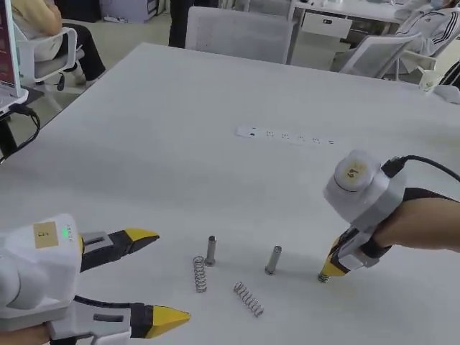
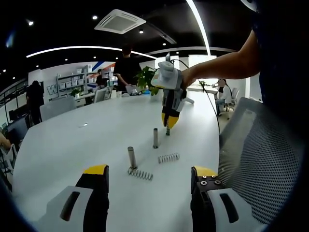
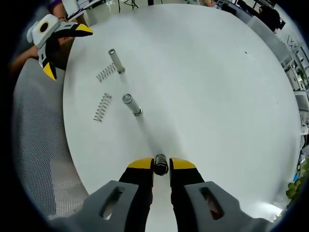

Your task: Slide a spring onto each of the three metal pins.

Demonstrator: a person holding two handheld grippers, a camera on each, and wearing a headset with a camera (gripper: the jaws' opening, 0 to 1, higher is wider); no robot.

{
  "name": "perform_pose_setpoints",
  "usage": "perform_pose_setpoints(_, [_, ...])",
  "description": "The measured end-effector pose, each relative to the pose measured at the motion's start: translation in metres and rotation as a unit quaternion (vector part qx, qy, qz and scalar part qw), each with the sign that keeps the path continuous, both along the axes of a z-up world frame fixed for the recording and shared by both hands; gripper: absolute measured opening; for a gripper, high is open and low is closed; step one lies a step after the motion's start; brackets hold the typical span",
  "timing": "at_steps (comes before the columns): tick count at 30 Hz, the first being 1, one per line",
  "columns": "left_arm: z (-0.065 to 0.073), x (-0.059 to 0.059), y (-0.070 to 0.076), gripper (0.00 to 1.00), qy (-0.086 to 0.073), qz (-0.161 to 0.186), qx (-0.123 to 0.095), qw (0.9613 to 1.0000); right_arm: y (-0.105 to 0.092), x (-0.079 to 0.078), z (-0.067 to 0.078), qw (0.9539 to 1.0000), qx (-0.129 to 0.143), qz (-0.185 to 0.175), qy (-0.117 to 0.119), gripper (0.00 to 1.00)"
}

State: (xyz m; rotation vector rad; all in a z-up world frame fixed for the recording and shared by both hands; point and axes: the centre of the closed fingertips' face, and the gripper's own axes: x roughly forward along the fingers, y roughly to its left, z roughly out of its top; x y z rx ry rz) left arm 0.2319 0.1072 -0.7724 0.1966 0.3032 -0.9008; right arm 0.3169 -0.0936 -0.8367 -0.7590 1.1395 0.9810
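Right gripper (image 1: 325, 273) clamps one spring (image 2: 167, 129) upright, seemingly over the third pin. Left gripper (image 1: 173, 275) gapes empty. Two pins (image 1: 210, 250) stand bare, with two springs (image 1: 200, 274) lying loose.

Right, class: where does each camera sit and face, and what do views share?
Head view: above the table, looking down; left gripper, right gripper, a forearm.
Left gripper view: low, along its open jaws toward the right gripper.
Right gripper view: down onto the third pin between its jaws.
All share two loose springs.
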Motion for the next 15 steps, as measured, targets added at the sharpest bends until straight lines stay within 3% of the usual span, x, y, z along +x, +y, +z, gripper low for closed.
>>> perform_pose_setpoints(15, [-0.0019,-0.0011,0.0001,0.64,0.003,0.0,0.002,1.0,0.0026,0.0027,0.0082,0.9996,0.022,-0.003,-0.016,0.2])
